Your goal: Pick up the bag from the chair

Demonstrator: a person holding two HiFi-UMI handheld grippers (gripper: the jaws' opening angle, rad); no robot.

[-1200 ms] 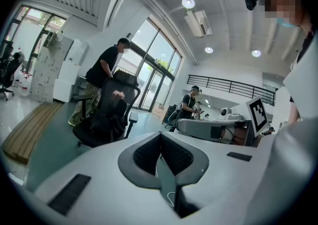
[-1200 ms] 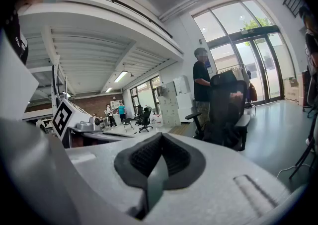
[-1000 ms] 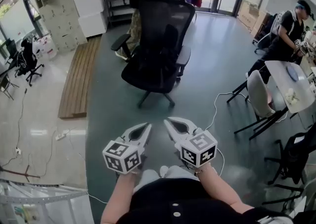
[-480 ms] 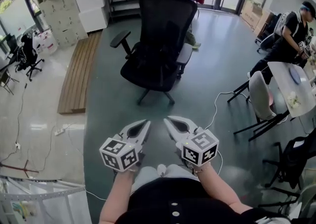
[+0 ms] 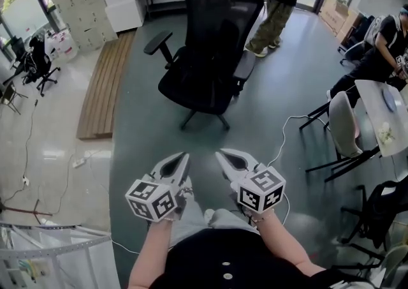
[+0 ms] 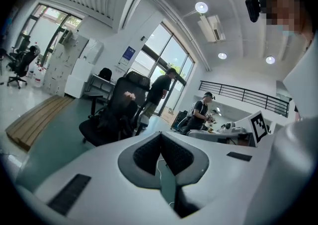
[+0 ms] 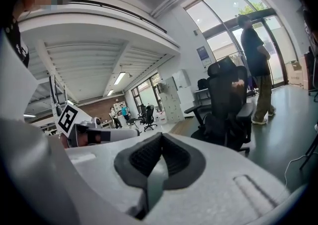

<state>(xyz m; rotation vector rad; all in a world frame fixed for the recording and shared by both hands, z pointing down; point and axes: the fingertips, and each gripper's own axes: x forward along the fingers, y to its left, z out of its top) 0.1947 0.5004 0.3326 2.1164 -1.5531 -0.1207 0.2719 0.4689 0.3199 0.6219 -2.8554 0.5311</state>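
Standing far ahead on the green floor [image 5: 140,128], the black office chair [image 5: 191,87] holds a dark bag [image 5: 215,55] against its backrest, hard to separate from the mesh; near, left gripper [image 5: 183,155] and right gripper [image 5: 221,153] are both clenched, empty, well apart from it.

Your left tongs [image 5: 182,156] and right tongs [image 5: 222,153] look like matt white plastic, with ribbed dark pads [image 6: 146,154]. The chair [image 5: 213,32] has a black mesh back. The green floor [image 5: 268,109] is smooth and faintly glossy; the platform [image 5: 102,93] is bare wood.
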